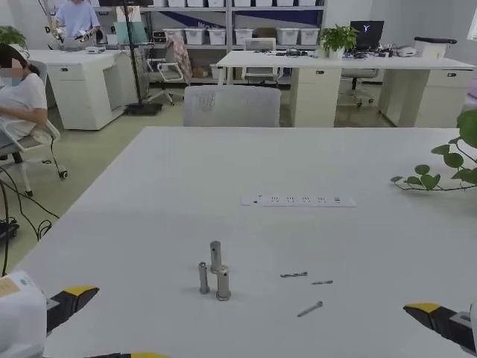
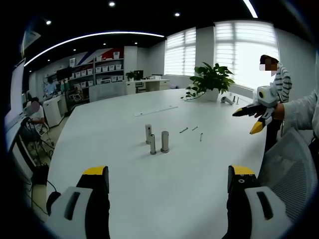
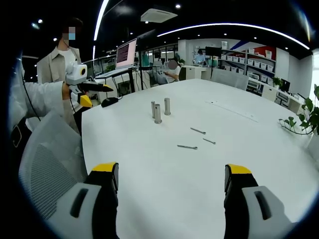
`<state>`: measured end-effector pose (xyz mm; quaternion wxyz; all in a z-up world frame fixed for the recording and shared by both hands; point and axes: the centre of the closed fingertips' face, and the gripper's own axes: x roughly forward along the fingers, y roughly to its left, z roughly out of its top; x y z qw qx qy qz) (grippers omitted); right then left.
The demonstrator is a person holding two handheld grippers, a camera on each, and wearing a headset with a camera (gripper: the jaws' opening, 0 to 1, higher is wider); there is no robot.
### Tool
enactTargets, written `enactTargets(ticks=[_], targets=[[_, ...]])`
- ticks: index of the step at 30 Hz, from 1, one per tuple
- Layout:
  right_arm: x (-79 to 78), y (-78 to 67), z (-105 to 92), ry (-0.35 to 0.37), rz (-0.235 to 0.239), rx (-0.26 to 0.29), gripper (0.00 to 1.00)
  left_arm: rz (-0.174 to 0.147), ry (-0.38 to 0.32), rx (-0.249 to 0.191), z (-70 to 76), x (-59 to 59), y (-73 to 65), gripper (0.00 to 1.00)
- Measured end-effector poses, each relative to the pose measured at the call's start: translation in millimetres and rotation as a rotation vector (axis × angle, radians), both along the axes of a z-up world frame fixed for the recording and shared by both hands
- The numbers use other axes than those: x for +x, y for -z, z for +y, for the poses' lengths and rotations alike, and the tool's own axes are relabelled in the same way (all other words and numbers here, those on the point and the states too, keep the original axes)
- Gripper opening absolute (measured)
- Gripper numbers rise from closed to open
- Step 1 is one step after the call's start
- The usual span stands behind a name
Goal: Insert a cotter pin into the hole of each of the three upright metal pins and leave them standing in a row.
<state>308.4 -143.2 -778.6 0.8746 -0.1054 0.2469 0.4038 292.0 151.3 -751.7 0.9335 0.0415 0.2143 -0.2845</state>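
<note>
The plain white matte worktop [image 1: 149, 209] is unpatterned. The three upright metal pins [image 1: 223, 283] are shiny silver-grey, and the three thin cotter pins [image 1: 309, 309] are a duller silver. The flat power strip [image 1: 298, 200] is white, nearly the same tone as the surface. The leafy plant [image 1: 429, 180] is green with dark thin stems. The left gripper [image 2: 169, 172] and the right gripper [image 3: 170, 168] both have black jaws capped in bright yellow on pale grey-white bodies. The mesh-backed office chair [image 1: 232, 106] is light grey with a fine weave. A standing person's shirt [image 2: 284, 82] is striped dark and white.
</note>
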Motion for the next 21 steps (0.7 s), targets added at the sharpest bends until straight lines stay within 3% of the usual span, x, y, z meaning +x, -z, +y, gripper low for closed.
enactTargets(ticks=[21], targets=[[-0.2,1.1,-0.3,0.003,0.002,0.001,0.9,0.002,-0.002,0.0,-0.1,-0.1,0.2,1.0]])
